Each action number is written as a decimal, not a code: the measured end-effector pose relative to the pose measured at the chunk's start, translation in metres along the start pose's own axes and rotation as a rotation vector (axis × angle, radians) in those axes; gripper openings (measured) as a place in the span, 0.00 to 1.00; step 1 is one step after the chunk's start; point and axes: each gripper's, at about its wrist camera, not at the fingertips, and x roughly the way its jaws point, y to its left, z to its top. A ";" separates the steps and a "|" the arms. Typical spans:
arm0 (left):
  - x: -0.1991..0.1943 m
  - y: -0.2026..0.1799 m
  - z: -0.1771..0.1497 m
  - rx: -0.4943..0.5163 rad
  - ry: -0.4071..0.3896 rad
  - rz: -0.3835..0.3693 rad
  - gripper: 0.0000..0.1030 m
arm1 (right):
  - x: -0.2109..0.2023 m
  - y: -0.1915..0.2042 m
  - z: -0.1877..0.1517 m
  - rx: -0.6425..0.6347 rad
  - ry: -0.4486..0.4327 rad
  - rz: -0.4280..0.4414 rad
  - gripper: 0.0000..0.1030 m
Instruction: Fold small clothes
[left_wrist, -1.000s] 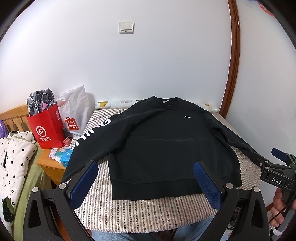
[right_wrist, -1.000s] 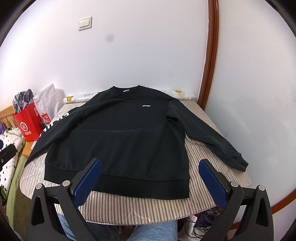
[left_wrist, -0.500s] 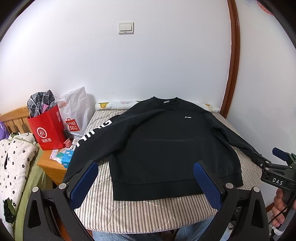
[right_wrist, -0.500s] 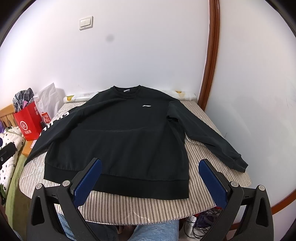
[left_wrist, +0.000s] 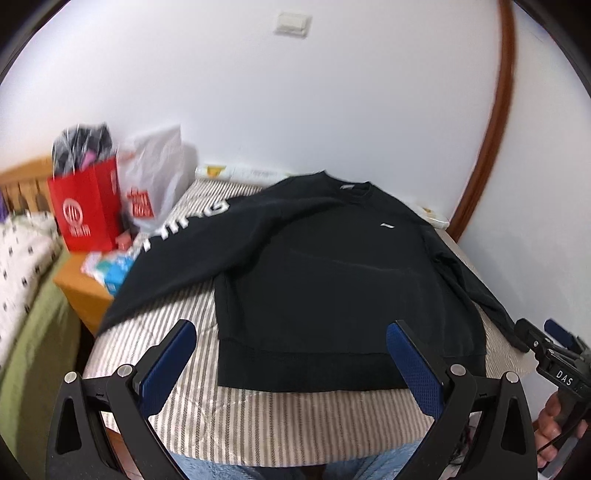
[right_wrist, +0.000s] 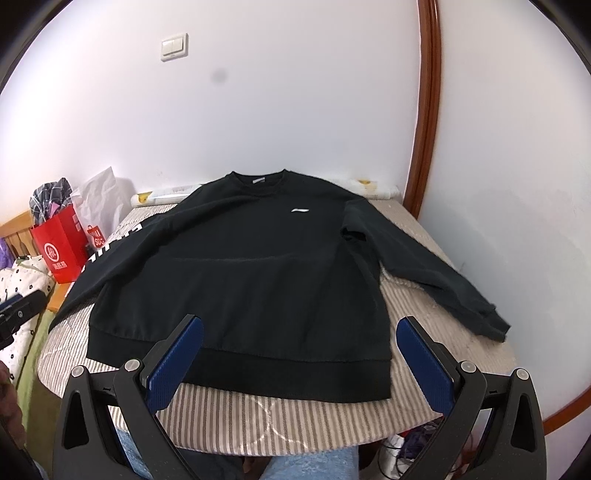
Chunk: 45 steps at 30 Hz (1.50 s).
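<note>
Blue-padded left gripper (left_wrist: 291, 363): jaws spread wide, holding nothing, poised above the near hem of the sweatshirt (left_wrist: 332, 266). Right gripper (right_wrist: 299, 363): likewise spread and empty, over the same hem. Sweatshirt: black, laid flat face-up on a striped table (right_wrist: 295, 424), collar toward the wall, both sleeves spread outward; small white chest logo (right_wrist: 299, 210). Left view only: the right gripper's body at the frame's right edge, marked "DAS" (left_wrist: 564, 377), held by a hand (left_wrist: 554, 424), just beside the sleeve cuff; large white lettering down the other sleeve (left_wrist: 184, 229), blurred and not legible; a wooden nightstand (left_wrist: 79, 284) with small packets. Right view only: the far sleeve's full length to its cuff (right_wrist: 491, 325), lying on the table near its edge. Both views: red bag (right_wrist: 61, 251) with a round white emblem; white plastic bag (right_wrist: 101, 210) with a red tag, lettering partly hidden; wall switch (right_wrist: 174, 47); denim-clad knees (right_wrist: 314, 461) below the table edge.
</note>
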 end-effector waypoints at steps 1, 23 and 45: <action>0.007 0.006 -0.002 -0.013 0.011 -0.001 1.00 | 0.009 0.002 -0.002 0.003 0.017 0.014 1.00; 0.150 0.140 -0.016 -0.475 0.097 -0.075 0.96 | 0.143 0.038 -0.011 -0.102 0.208 -0.035 1.00; 0.168 0.144 0.087 -0.380 0.004 0.157 0.07 | 0.176 -0.004 0.017 -0.034 0.229 -0.051 1.00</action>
